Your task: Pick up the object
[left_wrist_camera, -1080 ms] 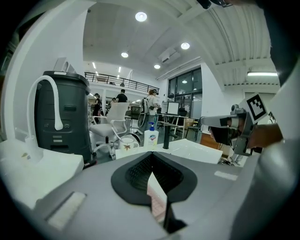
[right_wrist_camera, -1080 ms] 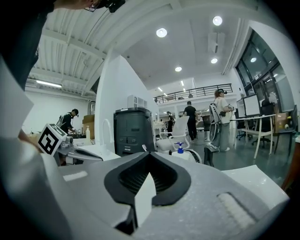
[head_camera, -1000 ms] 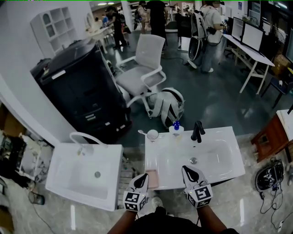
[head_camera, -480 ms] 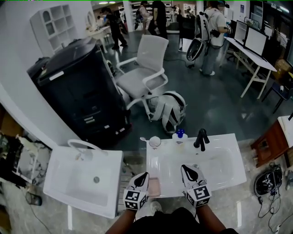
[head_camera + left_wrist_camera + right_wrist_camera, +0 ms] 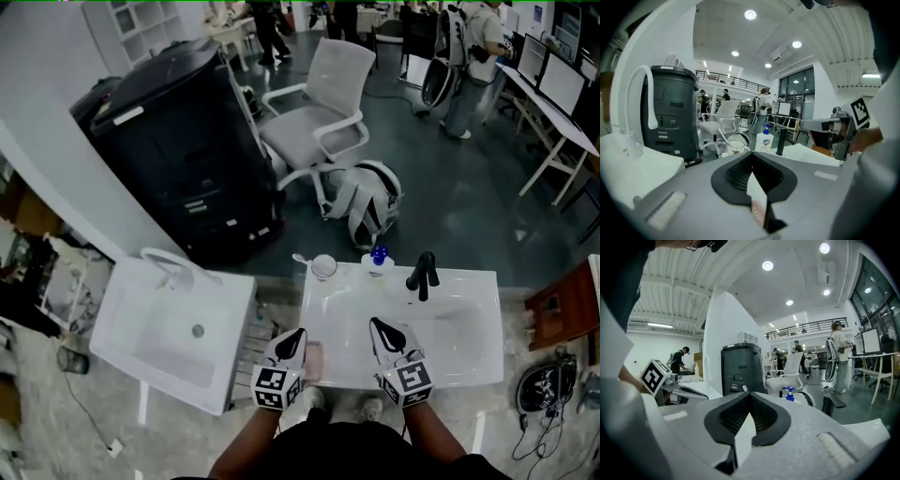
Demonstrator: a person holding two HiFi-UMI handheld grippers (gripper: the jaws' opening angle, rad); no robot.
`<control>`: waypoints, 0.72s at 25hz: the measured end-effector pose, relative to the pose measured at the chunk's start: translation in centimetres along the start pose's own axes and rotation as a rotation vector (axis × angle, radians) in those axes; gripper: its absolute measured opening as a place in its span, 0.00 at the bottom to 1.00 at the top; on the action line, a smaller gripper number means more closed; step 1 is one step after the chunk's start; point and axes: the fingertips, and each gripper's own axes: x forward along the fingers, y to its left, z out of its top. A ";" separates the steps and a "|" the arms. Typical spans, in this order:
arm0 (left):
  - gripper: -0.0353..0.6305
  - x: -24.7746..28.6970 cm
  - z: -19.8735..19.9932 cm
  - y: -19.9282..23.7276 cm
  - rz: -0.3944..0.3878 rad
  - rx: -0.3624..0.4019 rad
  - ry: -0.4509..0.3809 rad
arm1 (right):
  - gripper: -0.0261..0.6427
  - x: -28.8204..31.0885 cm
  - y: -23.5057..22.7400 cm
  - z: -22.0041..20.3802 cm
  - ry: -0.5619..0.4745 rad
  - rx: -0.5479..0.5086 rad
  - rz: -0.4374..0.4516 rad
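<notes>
Holds the left gripper and right gripper side by side over the near rim of the white sink, both pointing away from the body, nearly level. Has both pairs of jaws closed on nothing. Can make out a pink block on that rim, just beside the left gripper. Shows only as a sliver in the left gripper view; cannot tell what it is.

Person's left white-and-black two-jaw claw: jaws closed tip to tip, nothing gripped. Person's right white-and-black two-jaw claw: jaws likewise together, empty. Both level with each other, apart, pointing forward and slightly down. Left forearm and right forearm enter from bottom edge.
</notes>
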 end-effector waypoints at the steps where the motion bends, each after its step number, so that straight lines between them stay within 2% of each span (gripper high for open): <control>1: 0.09 -0.1 -0.2 -0.1 0.019 -0.004 0.002 | 0.04 0.0 -0.1 0.0 0.003 -0.002 0.015; 6: 0.20 -0.7 -2.0 -0.5 0.098 -0.026 0.038 | 0.04 0.2 -0.4 -0.5 0.015 -0.010 0.077; 10: 0.48 -0.9 -4.6 -0.4 0.161 -0.027 0.115 | 0.04 0.2 0.2 -1.2 0.032 -0.009 0.130; 18: 0.74 -0.5 -9.5 -1.1 0.214 -0.045 0.282 | 0.04 0.4 1.0 -2.5 0.070 -0.031 0.212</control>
